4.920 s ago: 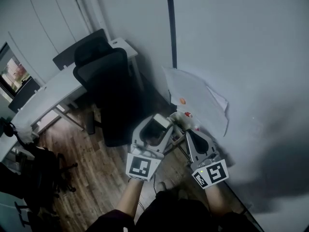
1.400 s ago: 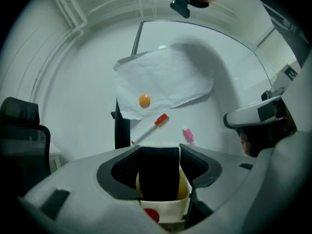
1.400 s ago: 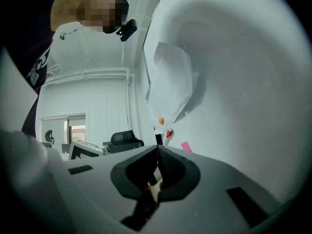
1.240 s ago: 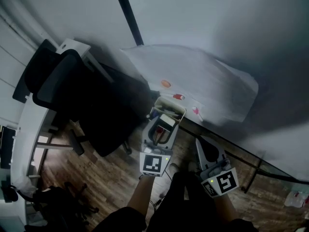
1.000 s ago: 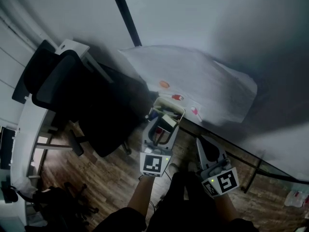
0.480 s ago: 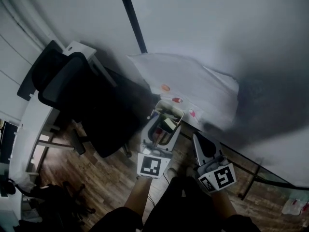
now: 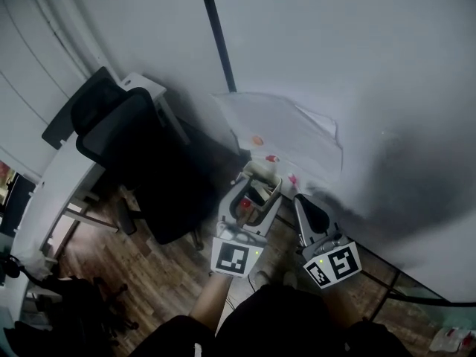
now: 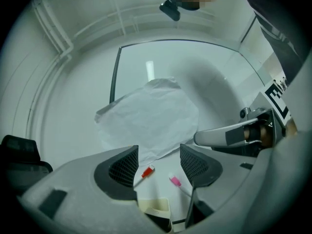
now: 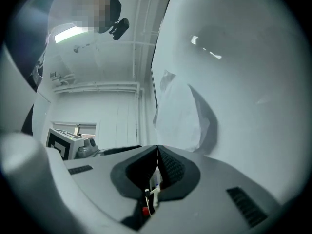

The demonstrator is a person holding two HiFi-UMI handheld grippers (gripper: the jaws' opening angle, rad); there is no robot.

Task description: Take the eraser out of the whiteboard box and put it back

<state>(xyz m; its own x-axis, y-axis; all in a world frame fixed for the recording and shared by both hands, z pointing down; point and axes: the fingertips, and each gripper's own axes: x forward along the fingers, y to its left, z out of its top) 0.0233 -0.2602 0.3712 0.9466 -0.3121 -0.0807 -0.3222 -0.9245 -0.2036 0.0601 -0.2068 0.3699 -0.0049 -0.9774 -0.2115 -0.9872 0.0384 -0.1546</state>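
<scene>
- Since the earliest frame, the grey block carried between the jaws of the left gripper (image 8: 159,155) has gone from them. Its own view shows the jaws released, with only bare board between the pads.
- Low between those jaws shows the cream rim of the whiteboard box (image 8: 156,206), which hangs at the near edge of the whiteboard (image 7: 357,65). We cannot tell whether either jaw touches it.
- From the head view we judge that the eraser (image 7: 257,193) lies inside the box, a pale-and-dark block just beyond the left gripper.
- Just beyond the box, a small red piece (image 8: 146,171) and a pink piece (image 8: 174,181) sit on the board, below a paper sheet (image 7: 286,129).
- To the right, the right gripper (image 9: 157,151) is clenched on nothing and waits beside the box.
- We read the return as made. What appears to remain is drawing the left gripper clear without catching the rim.
</scene>
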